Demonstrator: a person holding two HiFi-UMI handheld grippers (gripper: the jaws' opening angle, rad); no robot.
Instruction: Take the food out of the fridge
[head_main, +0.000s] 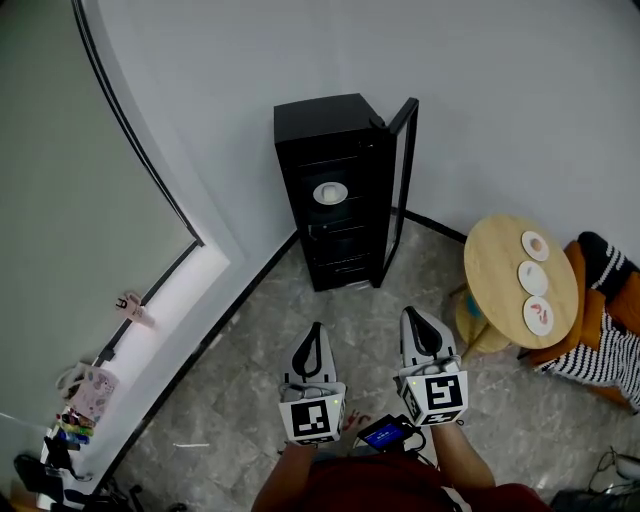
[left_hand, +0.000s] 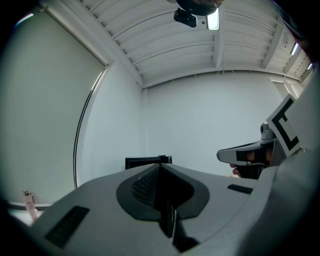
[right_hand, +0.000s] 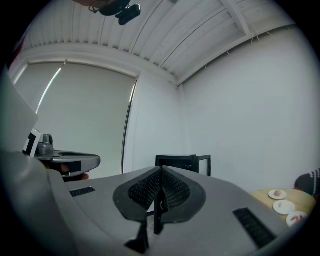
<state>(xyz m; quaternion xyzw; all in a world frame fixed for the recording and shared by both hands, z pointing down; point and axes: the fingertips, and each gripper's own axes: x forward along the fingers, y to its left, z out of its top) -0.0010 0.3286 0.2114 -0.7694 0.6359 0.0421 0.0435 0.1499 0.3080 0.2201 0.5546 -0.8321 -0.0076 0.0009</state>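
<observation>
Left gripper (head_main: 316, 330) and right gripper (head_main: 411, 316) face the open black fridge (head_main: 320, 116).
Both pairs of jaws are pressed together on nothing; one plate of food (head_main: 330, 193) sits inside the fridge, three plates (head_main: 533, 278) on the round tabletop (head_main: 495, 262).

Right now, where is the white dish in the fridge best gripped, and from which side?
Probably its front rim, coming in level through the open front: the white dish sits inside the fridge, walled behind and beside, with the door swung aside.
</observation>
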